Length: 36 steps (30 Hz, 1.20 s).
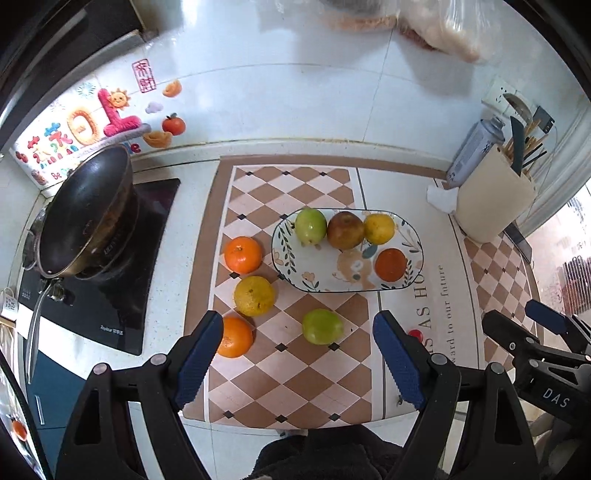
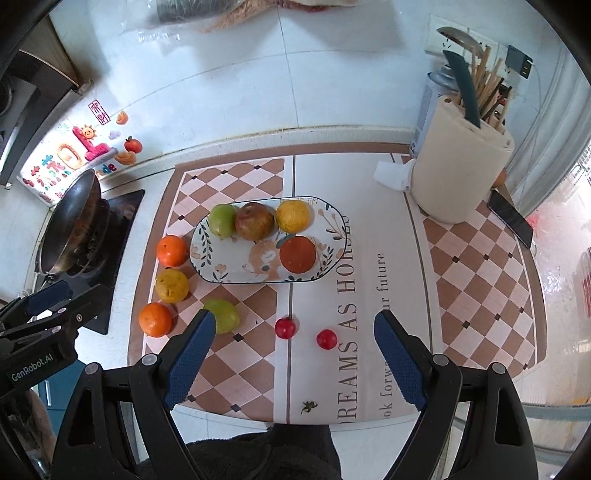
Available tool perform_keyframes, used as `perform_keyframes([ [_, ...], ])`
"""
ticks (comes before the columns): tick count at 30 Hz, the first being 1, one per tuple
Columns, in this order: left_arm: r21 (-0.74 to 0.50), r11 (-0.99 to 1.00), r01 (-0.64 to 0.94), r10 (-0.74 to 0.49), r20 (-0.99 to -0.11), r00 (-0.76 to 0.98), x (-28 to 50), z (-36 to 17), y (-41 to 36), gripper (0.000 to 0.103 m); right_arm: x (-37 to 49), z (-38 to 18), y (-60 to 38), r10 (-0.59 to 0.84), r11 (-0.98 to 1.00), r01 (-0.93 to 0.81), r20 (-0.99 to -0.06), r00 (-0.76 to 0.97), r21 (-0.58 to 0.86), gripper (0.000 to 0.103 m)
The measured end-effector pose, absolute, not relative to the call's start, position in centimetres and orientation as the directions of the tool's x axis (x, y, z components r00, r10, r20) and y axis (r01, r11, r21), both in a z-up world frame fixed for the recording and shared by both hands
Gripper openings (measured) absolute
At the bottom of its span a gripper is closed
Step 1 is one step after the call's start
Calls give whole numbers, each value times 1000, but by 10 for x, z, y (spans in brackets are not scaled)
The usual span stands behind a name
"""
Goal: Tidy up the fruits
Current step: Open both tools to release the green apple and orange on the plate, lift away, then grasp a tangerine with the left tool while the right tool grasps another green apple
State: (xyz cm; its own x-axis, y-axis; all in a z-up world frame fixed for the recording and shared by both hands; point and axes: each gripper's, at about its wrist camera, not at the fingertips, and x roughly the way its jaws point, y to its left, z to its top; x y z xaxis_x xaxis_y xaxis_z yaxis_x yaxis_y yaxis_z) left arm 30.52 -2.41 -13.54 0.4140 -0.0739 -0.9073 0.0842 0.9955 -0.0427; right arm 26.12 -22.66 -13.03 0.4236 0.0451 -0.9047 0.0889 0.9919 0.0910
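Right wrist: wok (image 2: 72, 225) left, utensil holder (image 2: 458, 170) right of plate (image 2: 332, 254).

From my left wrist view, the near-side orange (image 1: 234, 338) is partly covered by my left gripper (image 1: 297, 360)'s blue finger pad (image 1: 199, 360), and only a red sliver of a small fruit (image 1: 415, 335) peeks out beside the other pad, so I can't name it there. In my right wrist view, the green fruit on the mat (image 2: 222, 315) is clipped by the right gripper (image 2: 294, 363)'s pad (image 2: 190, 363), and the mat's lettering (image 2: 351, 314) runs under the plate (image 2: 334, 225) and the fingers, so I can't read all of it. The plastic-wrapped bundle (image 1: 443, 33) on the wall is cut off by the top edge and too blurred for me to identify.
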Motion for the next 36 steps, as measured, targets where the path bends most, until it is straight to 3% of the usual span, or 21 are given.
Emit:
perform_keyframes([
  [12, -57, 998, 26, -63, -913, 403, 304, -145, -12, 83, 266, -153, -227, 108, 985, 82, -917, 385, 150, 90],
  [13, -36, 999, 12, -38, -915, 402, 307, -146, -8, 85, 271, -159, -224, 120, 985, 72, -919, 376, 159, 90],
  [14, -17, 1000, -3, -15, -917, 400, 310, -149, -2, 94, 275, -167, -220, 136, 984, 62, -921, 364, 169, 90],
  [24, 139, 978, -158, 182, -935, 303, 345, -199, 61, 97, 354, -290, -152, 232, 973, -40, -960, 158, 229, 90],
  [29, 126, 971, -204, 165, -969, 182, 357, -241, 83, 97, 380, -349, -124, 265, 964, -43, -964, 24, 264, 89],
  [30, 117, 969, -217, 151, -978, 146, 359, -254, 88, 97, 383, -357, -120, 263, 964, -44, -965, 6, 263, 87],
  [32, 104, 968, -228, 129, -987, 98, 361, -271, 89, 97, 386, -371, -113, 259, 964, -55, -965, -37, 261, 69],
  [36, 57, 976, -212, 63, -998, 20, 366, -304, 84, 97, 382, -377, -109, 261, 961, -81, -964, -57, 265, 64],
])
